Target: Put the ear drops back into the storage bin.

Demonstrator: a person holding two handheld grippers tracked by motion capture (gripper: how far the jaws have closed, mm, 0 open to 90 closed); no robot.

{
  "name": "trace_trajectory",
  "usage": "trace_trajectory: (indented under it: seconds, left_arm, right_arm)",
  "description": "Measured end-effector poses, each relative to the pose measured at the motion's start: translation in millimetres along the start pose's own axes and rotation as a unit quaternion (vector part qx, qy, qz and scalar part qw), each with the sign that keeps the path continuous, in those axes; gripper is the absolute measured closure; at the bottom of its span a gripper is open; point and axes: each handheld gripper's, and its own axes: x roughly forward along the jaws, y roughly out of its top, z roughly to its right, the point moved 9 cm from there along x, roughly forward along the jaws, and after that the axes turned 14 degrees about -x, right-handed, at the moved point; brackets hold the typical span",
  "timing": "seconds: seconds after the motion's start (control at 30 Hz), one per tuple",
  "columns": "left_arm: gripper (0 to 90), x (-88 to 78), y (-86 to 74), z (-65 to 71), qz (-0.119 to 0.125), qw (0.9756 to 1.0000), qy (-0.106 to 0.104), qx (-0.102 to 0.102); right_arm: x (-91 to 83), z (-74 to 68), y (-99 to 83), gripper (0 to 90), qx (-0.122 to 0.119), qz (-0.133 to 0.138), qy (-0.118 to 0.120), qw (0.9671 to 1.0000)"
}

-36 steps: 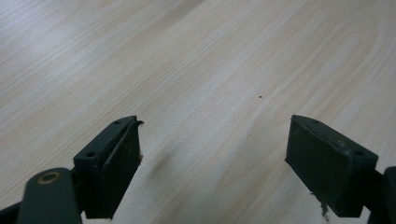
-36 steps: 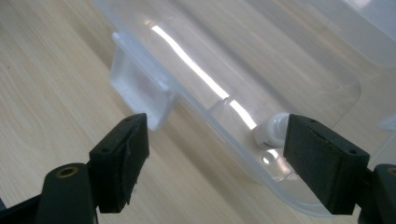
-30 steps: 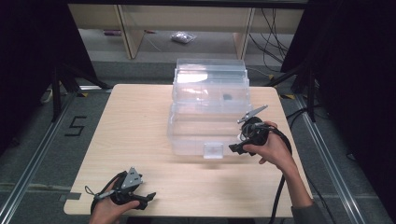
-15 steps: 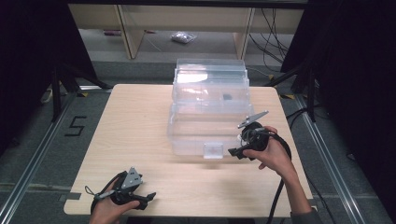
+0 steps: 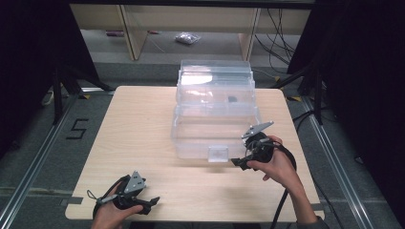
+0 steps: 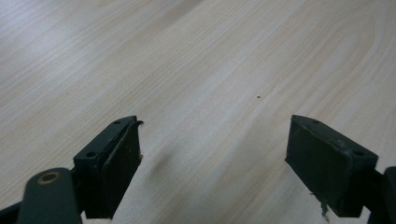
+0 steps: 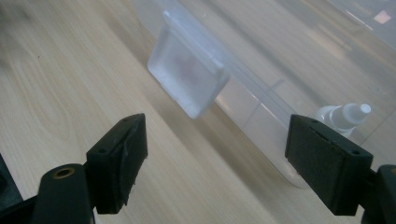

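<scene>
On the pale wooden table [image 5: 143, 124] stands a clear plastic storage box [image 5: 215, 114]. The right gripper [image 5: 240, 162] (jaws spread wide) angles toward its front latch [image 5: 218, 153]. The left gripper [image 5: 152, 202] rests low at the near edge, jaws apart, empty.

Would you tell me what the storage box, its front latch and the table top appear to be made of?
Storage box: clear glossy plastic, probably; its contents show through. Front latch: frosted, translucent plastic, milky and matte. Table top: pale wood or wood-look laminate, with visible grain and a low sheen.

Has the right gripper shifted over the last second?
Yes. The right gripper has drifted toward the table's near edge, against the unmoved clear box, now beside its front latch.
</scene>
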Motion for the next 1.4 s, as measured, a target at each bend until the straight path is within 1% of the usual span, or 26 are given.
trace_trajectory:
  seconds: [0.1,0.13,0.2,0.27,0.3,0.33,0.37,0.43,0.47,0.5,0.53,0.57,0.6,0.63,0.67,0.77,0.8,0.83,0.9,0.93,1.03,1.2,1.23,1.27,1.37,1.4]
  left_arm:
    - [17.4,-0.5,0.6,0.4,0.003,1.0,-0.001,-0.003]
    - [17.3,-0.7,0.6,0.5,0.003,1.0,-0.001,-0.003]
    - [17.3,-0.3,0.2,0.7,0.002,1.0,-0.002,-0.003]
    - [17.4,0.2,-0.3,1.0,0.0,1.0,-0.002,-0.002]
    - [17.4,0.3,-0.2,1.3,0.0,1.0,-0.003,-0.002]
    - [17.4,-0.3,0.4,1.4,0.001,1.0,-0.003,0.002]
    - [17.3,0.3,0.1,1.5,0.002,1.0,-0.002,-0.006]
    - [17.4,-0.4,0.2,0.7,0.001,1.0,-0.001,-0.002]
    - [17.3,-0.4,0.2,0.5,0.001,1.0,-0.001,0.0]
    - [17.3,0.0,0.1,0.6,0.0,1.0,-0.001,0.0]
    - [17.3,0.3,0.0,1.1,0.001,1.0,-0.001,-0.003]
    - [17.4,0.3,-0.2,1.0,-0.001,1.0,-0.002,-0.002]
    - [17.3,0.3,-0.3,1.0,-0.001,1.0,-0.002,-0.002]
    - [17.3,0.4,-0.2,1.0,0.0,1.0,-0.001,-0.003]
    - [17.3,0.3,0.5,0.3,0.003,1.0,0.0,0.001]
    - [17.3,-0.4,0.4,0.9,0.001,1.0,-0.001,0.001]
    - [17.3,0.1,0.0,1.5,0.001,1.0,-0.001,-0.005]
    - [17.4,-0.4,0.5,1.3,0.001,1.0,-0.003,0.003]
    - [17.4,-0.8,0.0,0.6,-0.002,1.0,-0.001,0.005]
    - [17.3,-0.3,0.4,1.6,0.002,1.0,-0.002,-0.001]
    - [17.3,-0.5,0.7,1.8,0.003,1.0,-0.003,-0.002]
    - [17.3,-0.3,0.6,1.5,0.002,1.0,-0.003,0.001]
    - [17.3,-0.3,0.7,1.6,0.002,1.0,-0.003,0.001]
    - [17.3,-0.4,0.7,1.7,0.003,1.0,-0.003,0.0]
    - [17.3,-0.5,0.5,1.8,0.002,1.0,-0.002,-0.001]
    - [17.3,-0.5,0.6,1.7,0.002,1.0,-0.003,0.0]
  right_arm:
    - [0.2,-6.5,-2.7,21.9,-0.003,0.003,-0.001,1.0]
    - [1.1,-6.5,-3.8,21.9,-0.016,0.008,-0.001,0.9998]
    - [3.0,-10.1,-8.5,21.9,-0.021,0.003,-0.006,0.9998]
    - [5.8,-12.6,-10.3,21.9,-0.033,0.022,-0.005,0.9992]
    - [6.8,-14.7,-12.6,21.8,-0.021,0.019,-0.009,0.9996]
    - [6.8,-13.9,-15.2,21.8,-0.036,0.019,-0.006,0.9991]
    - [8.0,-16.5,-18.6,21.8,-0.025,0.021,-0.011,0.9994]
    - [9.4,-17.3,-24.6,21.8,-0.03,0.019,-0.009,0.9993]
    - [10.1,-19.2,-26.4,21.8,-0.023,0.022,-0.006,0.9995]
    - [12.8,-18.4,-28.0,21.8,-0.03,0.031,-0.011,0.999]
    - [13.1,-19.0,-30.6,21.8,-0.027,0.031,-0.015,0.9991]
    - [12.6,-20.6,-33.6,21.8,-0.02,0.024,-0.01,0.9994]
    - [14.5,-20.5,-34.6,21.8,-0.022,0.031,-0.014,0.9992]
    - [13.4,-23.1,-37.8,21.8,-0.013,0.024,-0.006,0.9996]
    - [15.2,-21.9,-39.1,21.8,-0.018,0.03,-0.015,0.9993]
    - [15.5,-25.2,-42.9,21.8,-0.014,0.032,-0.009,0.9993]
    - [16.5,-26.2,-43.2,21.7,-0.008,0.039,-0.015,0.9991]
    - [16.1,-27.0,-45.4,21.5,-0.009,0.033,-0.013,0.9993]
    - [18.8,-29.8,-47.1,21.4,-0.008,0.039,-0.01,0.9992]
    - [21.7,-29.6,-47.5,21.4,-0.017,0.047,-0.014,0.9986]
    - [24.9,-36.2,-52.4,21.2,-0.01,0.043,-0.003,0.999]
    - [30.2,-41.9,-60.3,21.2,-0.015,0.038,0.003,0.9992]
    - [31.0,-43.2,-60.7,21.1,-0.009,0.043,0.003,0.999]
    - [32.6,-42.5,-61.5,21.1,-0.014,0.047,-0.002,0.9988]
    - [32.9,-43.1,-67.0,21.0,-0.01,0.047,-0.011,0.9988]
    - [32.6,-45.4,-68.8,21.0,-0.003,0.043,0.0,0.9991]
